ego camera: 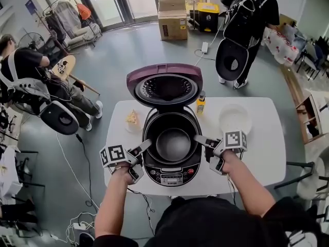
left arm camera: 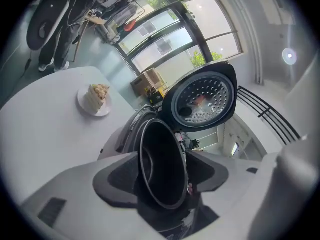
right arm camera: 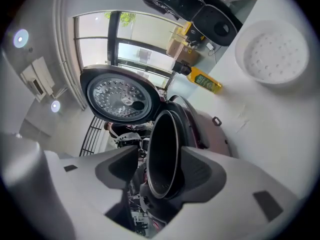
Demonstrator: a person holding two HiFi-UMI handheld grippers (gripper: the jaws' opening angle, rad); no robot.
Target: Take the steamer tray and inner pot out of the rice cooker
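The rice cooker [ego camera: 171,176] stands open on the white table, its maroon lid [ego camera: 165,86] tipped back. The dark inner pot [ego camera: 173,144] sits inside it. My left gripper [ego camera: 144,156] is at the pot's left rim and my right gripper [ego camera: 203,151] at its right rim. In the left gripper view the pot's rim [left arm camera: 160,149] stands between the jaws of the left gripper [left arm camera: 161,176], with both pads against it. In the right gripper view the right gripper [right arm camera: 160,170] holds the rim [right arm camera: 162,144] the same way. The white steamer tray [ego camera: 234,118] [right arm camera: 275,51] lies on the table to the right.
A small plate with a piece of food [ego camera: 133,120] [left arm camera: 95,99] sits left of the cooker, and a yellow bottle [ego camera: 200,105] [right arm camera: 202,79] right of the lid. The table [ego camera: 262,161] ends close behind the cooker. People, chairs and a cardboard box [ego camera: 172,17] stand beyond.
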